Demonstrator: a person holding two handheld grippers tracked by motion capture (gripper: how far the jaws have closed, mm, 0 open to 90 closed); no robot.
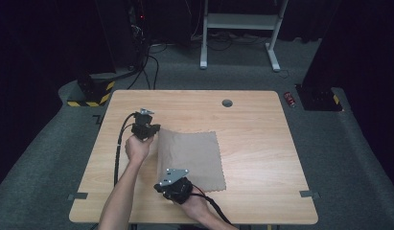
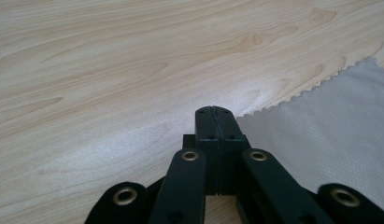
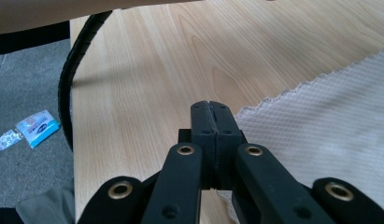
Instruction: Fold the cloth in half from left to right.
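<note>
A beige cloth with a zigzag edge lies flat on the wooden table. My left gripper is at the cloth's far left corner. In the left gripper view its jaws are pressed together, with the cloth meeting them from the right. My right gripper is at the near left corner. Its jaws are also shut, and the cloth runs in under them. Both corners are hidden by the jaws.
A round cable hole sits near the table's far edge. Grey tape marks are stuck at the near corners. On the carpet are a red can, a striped black-yellow base, white frame legs and wrappers.
</note>
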